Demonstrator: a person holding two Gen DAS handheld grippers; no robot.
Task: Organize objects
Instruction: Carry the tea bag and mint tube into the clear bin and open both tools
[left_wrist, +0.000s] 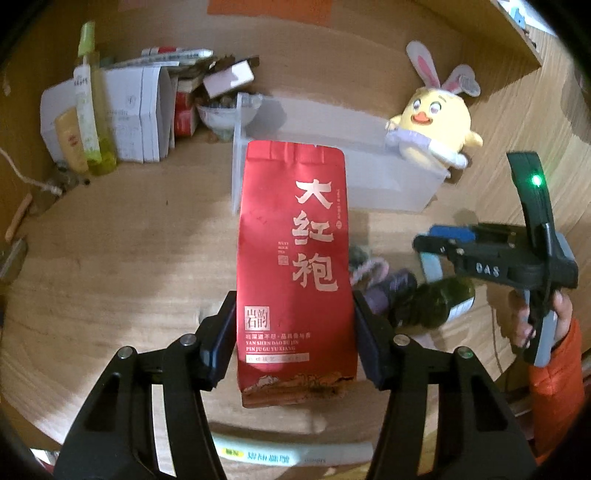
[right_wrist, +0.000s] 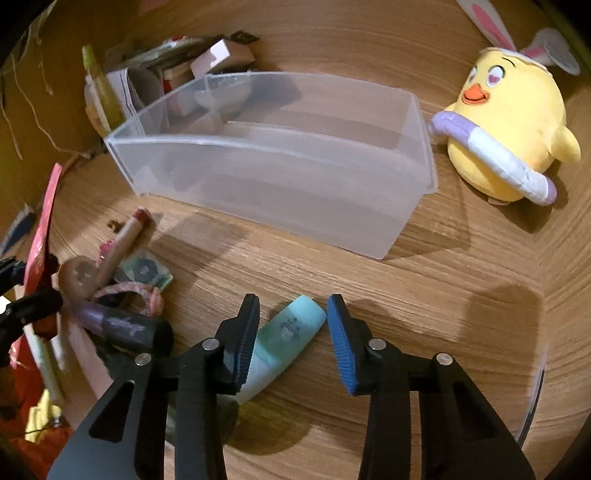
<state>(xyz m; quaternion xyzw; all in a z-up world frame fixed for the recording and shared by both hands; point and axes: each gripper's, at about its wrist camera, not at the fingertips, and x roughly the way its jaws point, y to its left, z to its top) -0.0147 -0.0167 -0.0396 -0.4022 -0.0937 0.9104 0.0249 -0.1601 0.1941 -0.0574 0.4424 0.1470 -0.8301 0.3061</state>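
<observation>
1. The left gripper (left_wrist: 295, 332) is clamped on both edges of a red tea packet (left_wrist: 293, 266), holding it upright above the wooden table (left_wrist: 110, 258).
2. The right gripper (right_wrist: 291, 306) is spread wide, holding nothing; a pale green tube (right_wrist: 284, 343) lies on the table between its fingers.
3. Left of it sits a pile of small things, among them a dark purple tube (right_wrist: 118, 325).
4. Farther back stands a clear plastic bin (right_wrist: 280, 162).
5. A yellow chick toy (right_wrist: 513, 133) sits just beside the bin's right end.
</observation>
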